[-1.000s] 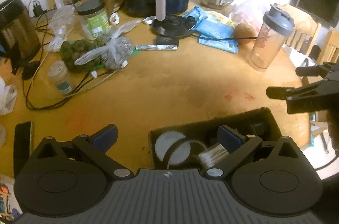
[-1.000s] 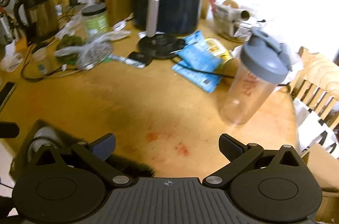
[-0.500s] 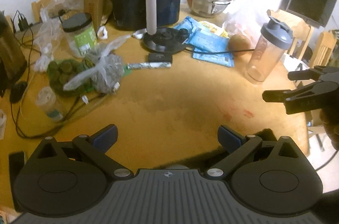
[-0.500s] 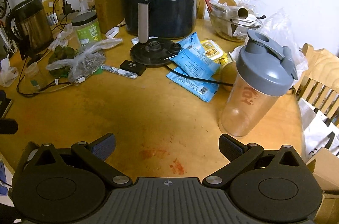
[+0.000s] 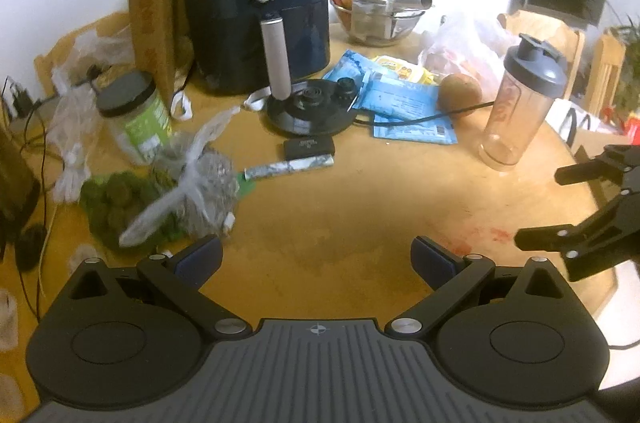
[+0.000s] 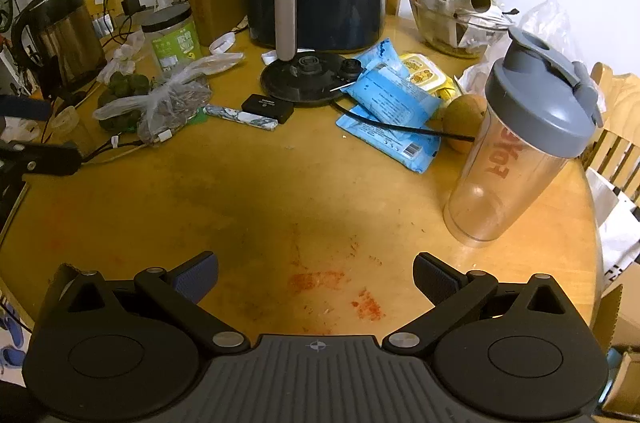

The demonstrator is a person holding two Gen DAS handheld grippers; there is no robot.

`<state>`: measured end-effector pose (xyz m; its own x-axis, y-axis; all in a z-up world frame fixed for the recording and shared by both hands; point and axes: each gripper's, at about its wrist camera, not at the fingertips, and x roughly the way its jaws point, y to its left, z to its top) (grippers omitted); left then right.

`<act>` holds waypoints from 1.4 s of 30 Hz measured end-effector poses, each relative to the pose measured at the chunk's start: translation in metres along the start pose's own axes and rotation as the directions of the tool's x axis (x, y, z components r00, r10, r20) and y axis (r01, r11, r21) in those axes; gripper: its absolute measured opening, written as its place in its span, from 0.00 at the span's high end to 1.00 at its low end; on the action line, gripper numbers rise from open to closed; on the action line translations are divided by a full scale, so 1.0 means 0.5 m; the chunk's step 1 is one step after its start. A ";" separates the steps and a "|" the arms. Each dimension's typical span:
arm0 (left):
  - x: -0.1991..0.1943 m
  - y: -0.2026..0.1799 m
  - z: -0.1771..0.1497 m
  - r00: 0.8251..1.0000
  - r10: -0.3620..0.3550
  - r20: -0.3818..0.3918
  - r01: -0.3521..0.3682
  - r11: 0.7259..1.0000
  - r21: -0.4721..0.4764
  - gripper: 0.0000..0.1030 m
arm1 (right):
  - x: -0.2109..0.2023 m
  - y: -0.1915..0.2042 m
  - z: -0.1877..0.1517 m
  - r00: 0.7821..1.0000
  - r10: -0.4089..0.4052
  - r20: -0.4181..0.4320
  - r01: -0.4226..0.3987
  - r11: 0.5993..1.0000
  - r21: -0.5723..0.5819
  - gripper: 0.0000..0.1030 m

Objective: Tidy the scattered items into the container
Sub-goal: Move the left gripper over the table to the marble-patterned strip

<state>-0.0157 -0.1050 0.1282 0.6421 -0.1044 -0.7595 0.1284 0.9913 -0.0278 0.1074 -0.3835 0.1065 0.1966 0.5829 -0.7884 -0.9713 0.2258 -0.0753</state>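
My left hand-held gripper [image 5: 317,257] hangs over the near middle of the round wooden desk [image 5: 340,207], its jaws spread wide with nothing between them. My right hand-held gripper [image 6: 315,273] is the same: jaws wide apart, empty, above a bare patch of desk with reddish smears [image 6: 316,279]. In the left wrist view the right one shows at the right edge of the desk.

The container cannot be seen in either view, so I cannot tell where it sits.

The scattered items lie across the far half. A black air fryer [image 5: 256,3] stands at the far middle, with a cardboard box [image 5: 150,19] just to its left. In front of the fryer is a round black kettle base [image 5: 310,107], and nearer than that a small black box [image 5: 308,147] touching a foil-wrapped stick [image 5: 288,168]. To the left are a green-labelled jar [image 5: 134,115] and a knotted plastic bag [image 5: 200,179] beside a clump of green round things [image 5: 116,203]. To the right lie blue packets [image 5: 404,107] with a black cable [image 5: 420,119] running over them, a brown round fruit [image 5: 460,91], and a clear shaker bottle with a grey lid [image 5: 520,103] standing upright near the right rim. A steel kettle [image 6: 60,35] stands at the far left.
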 end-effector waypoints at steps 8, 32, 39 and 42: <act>0.050 0.009 0.025 0.999 -0.031 0.009 0.030 0.996 0.085 0.00 | 0.009 -0.005 0.012 1.000 -0.026 -0.016 0.026 1.000 0.011 0.00; 0.299 0.043 0.086 0.995 -0.092 -0.034 0.098 0.968 0.230 0.18 | 0.029 -0.004 -0.001 0.986 -0.098 -0.132 0.117 0.982 0.149 0.00; 0.369 0.048 0.099 0.993 -0.105 -0.059 0.118 0.953 0.280 0.19 | 0.028 -0.004 -0.013 0.981 -0.110 -0.159 0.139 0.973 0.183 0.00; 0.394 0.049 0.105 0.992 -0.100 -0.074 0.117 0.950 0.289 0.21 | 0.025 -0.007 -0.016 0.979 -0.116 -0.169 0.151 0.966 0.209 0.00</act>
<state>0.1537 -0.1055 0.0119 0.5688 -0.1967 -0.7986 0.4155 0.9067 0.0726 0.1124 -0.3831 0.0921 0.2826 0.4126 -0.8660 -0.8809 0.4690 -0.0640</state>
